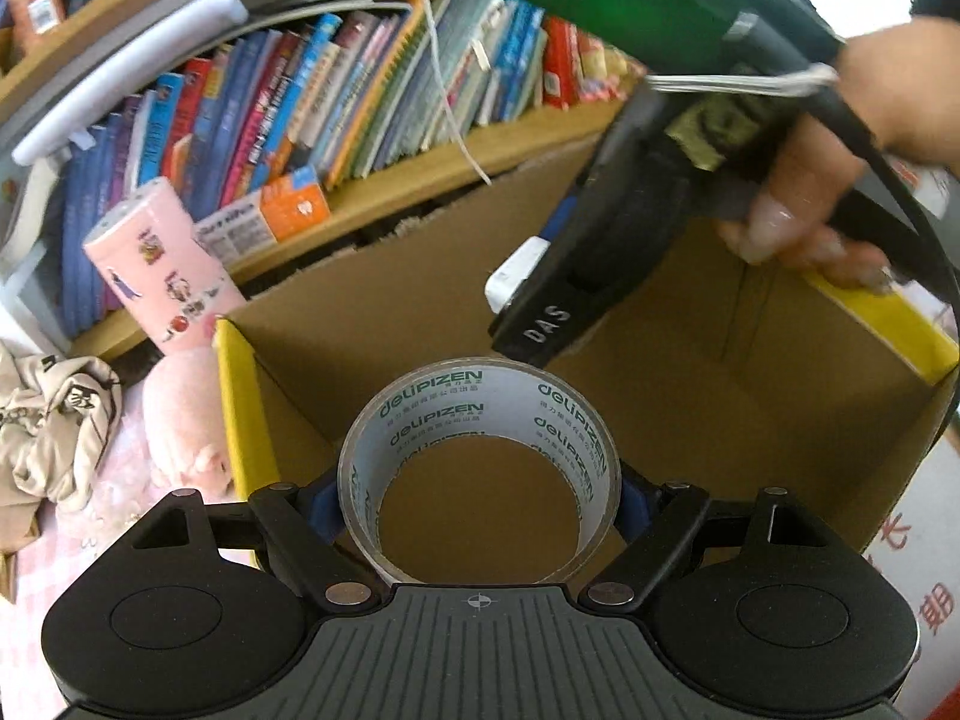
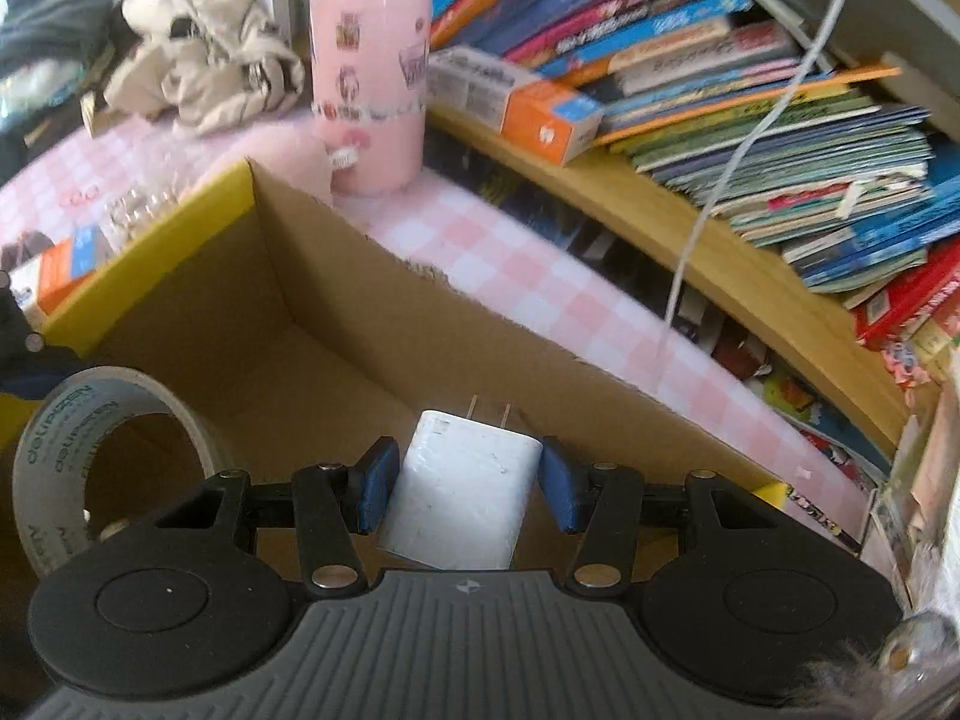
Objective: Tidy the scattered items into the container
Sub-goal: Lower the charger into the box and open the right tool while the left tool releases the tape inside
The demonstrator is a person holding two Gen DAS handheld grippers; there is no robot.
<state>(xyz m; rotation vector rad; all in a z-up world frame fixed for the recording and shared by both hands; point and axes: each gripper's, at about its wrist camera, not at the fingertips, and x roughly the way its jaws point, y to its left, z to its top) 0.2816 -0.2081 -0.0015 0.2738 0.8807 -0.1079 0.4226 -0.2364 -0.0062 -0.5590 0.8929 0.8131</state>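
Note:
A roll of clear tape [image 1: 456,408] with a white printed core sits between the blue pads of my left gripper [image 1: 480,504], which is shut on it. The roll hangs over the inside of an open cardboard box [image 1: 390,312] with yellow flaps. My right gripper [image 2: 469,492] is shut on a white plug charger [image 2: 462,492], prongs pointing forward, above the same cardboard box [image 2: 336,312]. The tape roll [image 2: 66,420] shows at the lower left of the right wrist view. In the left wrist view the charger [image 1: 515,276] pokes out of the black right tool held by a hand [image 1: 798,180].
A pink sticker-covered cylinder [image 2: 369,78] stands on the pink checked cloth [image 2: 528,276] behind the box. A wooden shelf of books [image 2: 750,120] with an orange-and-white carton [image 2: 540,108] runs along the back. Crumpled beige fabric [image 2: 198,48] and a hanging white cable [image 2: 738,168] are nearby.

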